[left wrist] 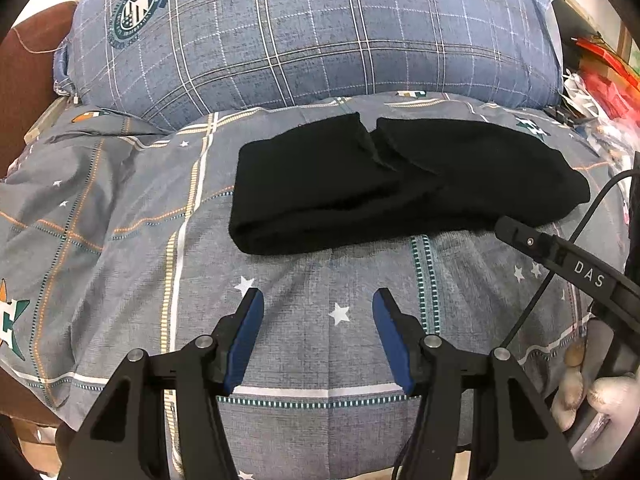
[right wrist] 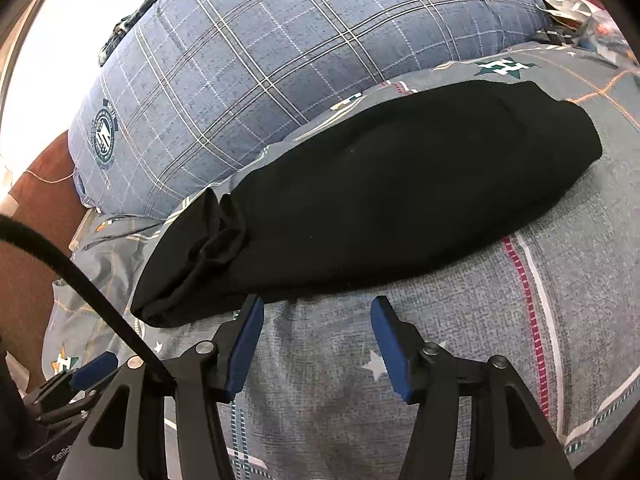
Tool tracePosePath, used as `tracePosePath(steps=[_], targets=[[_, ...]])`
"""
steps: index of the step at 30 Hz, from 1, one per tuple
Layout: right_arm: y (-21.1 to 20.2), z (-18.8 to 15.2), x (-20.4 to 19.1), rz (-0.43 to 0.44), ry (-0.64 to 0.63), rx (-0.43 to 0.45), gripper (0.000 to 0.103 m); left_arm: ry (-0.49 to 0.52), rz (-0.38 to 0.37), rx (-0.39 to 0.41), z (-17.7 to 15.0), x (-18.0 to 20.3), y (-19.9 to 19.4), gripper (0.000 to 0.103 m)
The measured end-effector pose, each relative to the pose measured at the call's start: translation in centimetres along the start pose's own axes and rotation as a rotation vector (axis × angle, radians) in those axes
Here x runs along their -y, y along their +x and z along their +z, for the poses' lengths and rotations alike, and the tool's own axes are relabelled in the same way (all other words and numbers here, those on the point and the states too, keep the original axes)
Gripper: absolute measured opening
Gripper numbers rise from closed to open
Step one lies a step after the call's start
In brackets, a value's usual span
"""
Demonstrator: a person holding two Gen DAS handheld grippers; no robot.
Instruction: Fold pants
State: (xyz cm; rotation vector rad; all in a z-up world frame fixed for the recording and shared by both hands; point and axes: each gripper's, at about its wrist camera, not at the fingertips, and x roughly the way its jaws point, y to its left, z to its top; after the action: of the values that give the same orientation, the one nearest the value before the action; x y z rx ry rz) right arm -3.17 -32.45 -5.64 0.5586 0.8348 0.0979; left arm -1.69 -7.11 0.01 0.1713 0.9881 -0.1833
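Note:
The black pants lie folded into a thick bundle on the grey patterned bedsheet, ahead of both grippers. In the right wrist view the pants stretch from lower left to upper right, with bunched layers at their left end. My left gripper is open and empty, a short way in front of the bundle's near edge. My right gripper is open and empty, its left fingertip right at the bundle's near edge. Part of the right gripper's body shows at the right of the left wrist view.
A large blue plaid pillow rests behind the pants, also in the right wrist view. A brown headboard stands at the far left. Red and white clutter lies at the far right. A black cable crosses the lower left.

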Motion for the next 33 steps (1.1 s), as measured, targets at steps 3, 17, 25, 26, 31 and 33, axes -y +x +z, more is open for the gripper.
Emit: tracePosePath(steps=[3,17,25,26,31,33], targets=[[0.1,0.0,0.4,-0.004,0.011,-0.002,0.062,0.010,0.003,-0.008,0.0,0.3,0.2,0.056],[0.0,0.1,1.7,-0.001,0.035,0.002,0.063,0.036,-0.009,-0.030,0.2,1.4,1.0,0.056],[-0.9,0.3,3.1,-0.008,0.051,0.017,0.063,0.063,-0.050,-0.053,1.3,2.5,1.6,0.056],[-1.3,0.4,3.6,-0.012,0.059,0.023,0.063,0.066,-0.061,-0.053,1.6,2.7,1.6,0.056],[-4.1,0.7,7.1,-0.064,0.126,0.079,0.063,0.150,-0.168,-0.021,5.0,5.4,1.3,0.056],[-5.1,0.8,8.6,-0.087,0.160,0.099,0.063,0.196,-0.231,-0.020,6.9,7.2,1.6,0.057]])
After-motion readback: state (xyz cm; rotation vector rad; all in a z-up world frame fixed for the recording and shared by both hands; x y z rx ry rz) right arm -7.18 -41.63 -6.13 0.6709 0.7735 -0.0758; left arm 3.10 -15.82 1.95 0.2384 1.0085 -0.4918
